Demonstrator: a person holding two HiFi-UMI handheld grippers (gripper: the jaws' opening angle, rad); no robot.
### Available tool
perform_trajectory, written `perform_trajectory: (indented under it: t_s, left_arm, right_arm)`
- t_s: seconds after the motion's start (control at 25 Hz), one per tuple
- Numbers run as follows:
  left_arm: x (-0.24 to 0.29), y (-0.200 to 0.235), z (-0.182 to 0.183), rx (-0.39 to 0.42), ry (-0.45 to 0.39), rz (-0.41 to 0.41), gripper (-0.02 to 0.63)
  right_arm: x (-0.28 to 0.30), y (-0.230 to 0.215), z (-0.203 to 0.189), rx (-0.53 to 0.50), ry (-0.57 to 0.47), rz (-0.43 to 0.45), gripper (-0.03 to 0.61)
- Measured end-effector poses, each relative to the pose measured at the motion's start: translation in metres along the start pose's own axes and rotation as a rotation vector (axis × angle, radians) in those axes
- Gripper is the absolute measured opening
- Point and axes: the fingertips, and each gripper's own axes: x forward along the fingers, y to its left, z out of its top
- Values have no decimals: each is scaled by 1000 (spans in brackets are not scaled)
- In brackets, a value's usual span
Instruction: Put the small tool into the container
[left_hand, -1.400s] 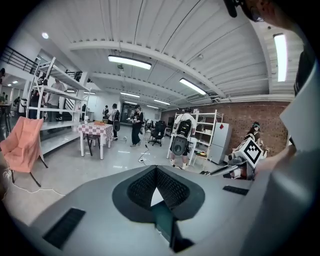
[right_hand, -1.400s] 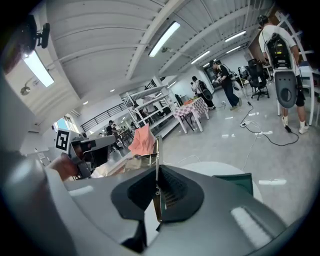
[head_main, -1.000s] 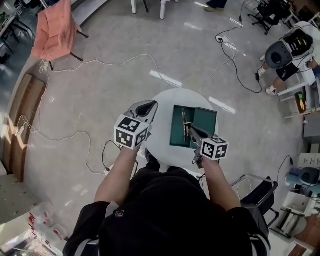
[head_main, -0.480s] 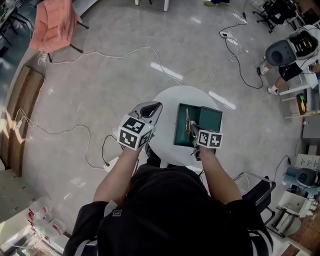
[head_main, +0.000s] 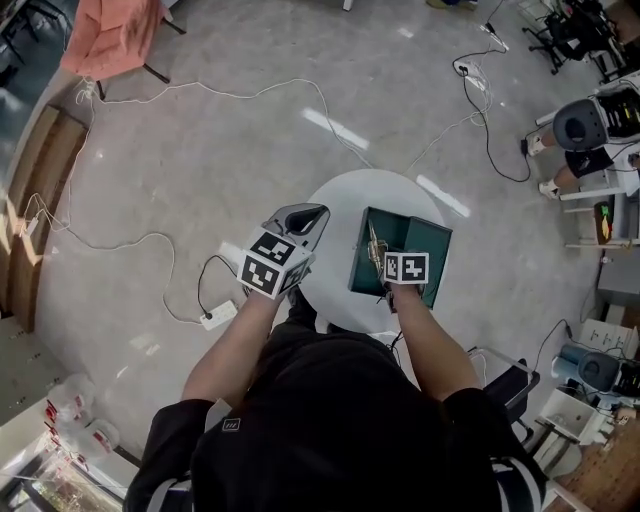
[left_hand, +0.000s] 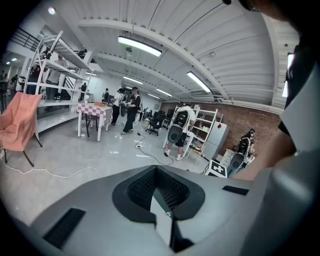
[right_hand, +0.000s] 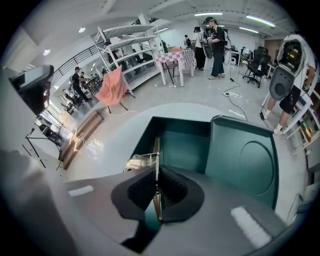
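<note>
On a round white table (head_main: 340, 212) stands a dark green container (head_main: 405, 236), its lid (right_hand: 247, 160) folded open to the right. My right gripper (head_main: 386, 262) hangs over the box's near left part, shut on a thin flat brass tool (right_hand: 156, 165). The tool (head_main: 373, 244) sticks out edge-on ahead of the jaws, above the open compartment (right_hand: 182, 145). A clear glinting bit (right_hand: 136, 162) shows just left of the tool; I cannot tell what it is. My left gripper (head_main: 303, 217) hovers over the table's left edge, shut with nothing in it, and points out into the room (left_hand: 158, 192).
White cables (head_main: 250, 95) and a power strip (head_main: 217, 316) lie on the floor left of the table. An orange cloth hangs on a chair (head_main: 105, 35) at far left. A person (head_main: 592, 125) sits at the right, and carts and shelves stand near them. Standing people (left_hand: 127, 102) are far off.
My right gripper has moved forward and a little left with the tool, further over the green box. The left gripper has barely shifted.
</note>
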Motion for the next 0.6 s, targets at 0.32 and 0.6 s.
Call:
perform_trajectory:
  t_s: [0.32,0.6]
  left_arm:
    - [7,5,1,-1,10,-34,-11]
    - [6,-1,16,20,-8,-74,-11]
  right_arm:
    - [7,9,4,-220,35,-107,24]
    - [14,22,-18,-330,67,-86,59]
